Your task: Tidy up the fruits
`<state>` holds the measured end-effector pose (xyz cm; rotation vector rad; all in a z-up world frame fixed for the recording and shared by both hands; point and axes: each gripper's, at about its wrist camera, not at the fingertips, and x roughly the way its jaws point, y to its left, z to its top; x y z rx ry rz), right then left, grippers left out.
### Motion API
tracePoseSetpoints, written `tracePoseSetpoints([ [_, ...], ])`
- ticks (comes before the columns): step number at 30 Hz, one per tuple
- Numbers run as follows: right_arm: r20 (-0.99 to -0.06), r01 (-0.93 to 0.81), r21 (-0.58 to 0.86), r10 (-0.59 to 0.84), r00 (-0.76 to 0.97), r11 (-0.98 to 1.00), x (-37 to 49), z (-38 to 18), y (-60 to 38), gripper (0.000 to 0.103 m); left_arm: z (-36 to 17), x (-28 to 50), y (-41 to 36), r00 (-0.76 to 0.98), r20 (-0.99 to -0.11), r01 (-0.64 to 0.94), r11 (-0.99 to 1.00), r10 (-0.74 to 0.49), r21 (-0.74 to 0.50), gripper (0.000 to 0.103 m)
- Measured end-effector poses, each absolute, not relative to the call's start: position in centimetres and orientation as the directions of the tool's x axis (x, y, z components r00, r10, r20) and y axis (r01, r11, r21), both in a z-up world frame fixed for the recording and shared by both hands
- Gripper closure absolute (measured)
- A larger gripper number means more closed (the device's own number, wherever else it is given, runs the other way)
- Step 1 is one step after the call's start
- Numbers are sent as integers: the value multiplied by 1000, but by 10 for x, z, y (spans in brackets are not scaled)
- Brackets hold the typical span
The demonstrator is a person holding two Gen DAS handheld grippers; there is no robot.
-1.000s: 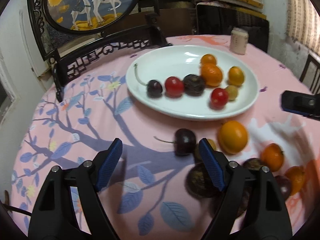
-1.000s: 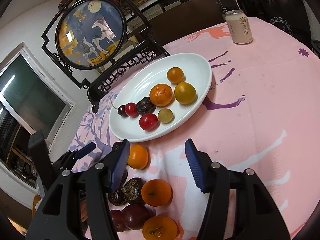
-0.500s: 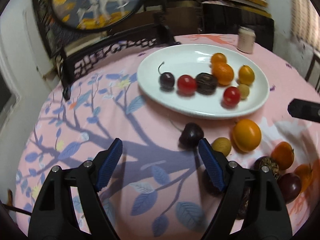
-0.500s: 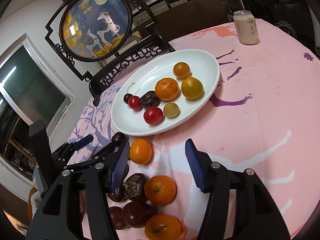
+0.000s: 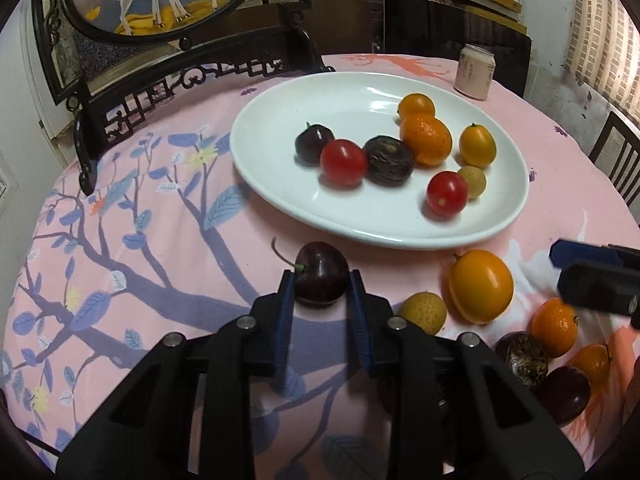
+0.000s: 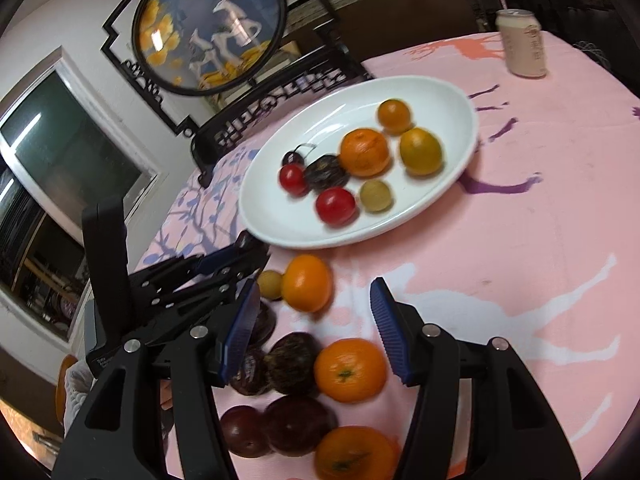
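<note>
A white oval plate point(image 5: 280, 196) point(image 6: 452, 168) holds several fruits: cherry, red tomatoes, dark passion fruit, oranges, kumquats. My left gripper point(image 5: 321, 285) is shut on a dark cherry point(image 5: 322, 270) that lies on the pink tablecloth just in front of the plate; it also shows at the left of the right wrist view point(image 6: 244, 254). My right gripper point(image 6: 314, 308) is open and empty, above loose fruit: an orange point(image 6: 307, 282), a mandarin point(image 6: 350, 370), dark passion fruits point(image 6: 294, 362). Its tip shows in the left wrist view point(image 5: 580, 254).
A drink can point(image 5: 476, 72) point(image 6: 522, 42) stands beyond the plate. A black carved screen stand point(image 5: 192, 76) with a round deer picture point(image 6: 208, 28) rises at the table's far left. A small longan point(image 5: 424, 312) and an orange point(image 5: 482, 286) lie right of the cherry.
My left gripper moved forward to the cherry and closed on it. My right gripper stayed open and drifted slightly forward over the loose fruit.
</note>
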<state>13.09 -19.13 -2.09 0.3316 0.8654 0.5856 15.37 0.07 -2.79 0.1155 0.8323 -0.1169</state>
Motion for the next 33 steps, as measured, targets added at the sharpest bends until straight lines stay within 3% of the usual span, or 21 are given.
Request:
tracePoseSetpoints([
  [10, -691, -333, 464, 570, 444, 821, 147, -37, -160, 45, -22, 147, 5, 688, -724, 133, 989, -49, 59, 75],
  [14, -707, -331, 441, 550, 446, 835, 151, -40, -157, 61, -19, 143, 4, 699, -714, 130, 989, -38, 75, 75],
  [17, -694, -342, 452, 566, 444, 824, 150, -40, -162, 69, -19, 141, 3, 700, -714, 132, 988, -36, 79, 75],
  [28, -591, -370, 472, 598, 542, 800, 126, -6, -189, 70, 0, 126, 3, 742, -668, 134, 989, -59, 61, 75],
  [33, -566, -316, 459, 547, 616, 830, 146, 9, -206, 70, 17, 145, -9, 746, -662, 141, 989, -71, 53, 75],
])
